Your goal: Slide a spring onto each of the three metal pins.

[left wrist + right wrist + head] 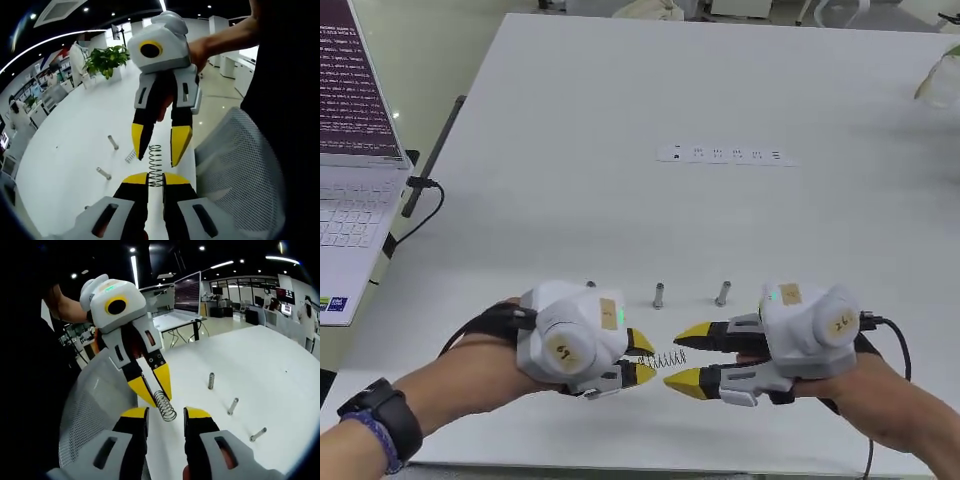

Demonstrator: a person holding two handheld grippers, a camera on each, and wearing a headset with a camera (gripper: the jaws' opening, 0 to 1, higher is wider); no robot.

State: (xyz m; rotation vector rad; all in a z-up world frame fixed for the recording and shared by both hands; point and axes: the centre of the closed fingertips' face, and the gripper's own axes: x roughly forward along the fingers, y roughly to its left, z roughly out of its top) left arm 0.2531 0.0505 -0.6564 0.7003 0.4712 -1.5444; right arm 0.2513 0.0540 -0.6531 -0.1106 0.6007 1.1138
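Note:
My left gripper point(156, 178) is shut on one end of a small wire spring point(155, 162), which sticks out toward the other gripper. My right gripper point(166, 415) faces it, open, with the spring's free end point(168, 412) just in front of its jaws. In the head view the left gripper point(645, 358) and right gripper point(688, 355) meet tip to tip near the table's front edge, with the spring point(666, 358) between them. Behind them stand two bare metal pins point(659, 295) point(722, 293). A third pin point(211, 380) looks ribbed, as if a spring sits on it.
A short ribbed piece like a loose spring point(130, 156) lies on the white table point(620, 200) beside the right gripper's fingers. A white power strip point(725, 155) lies mid-table, and an open laptop point(350, 200) with a cable stands at the left edge. A mesh chair point(235, 165) is below the table edge.

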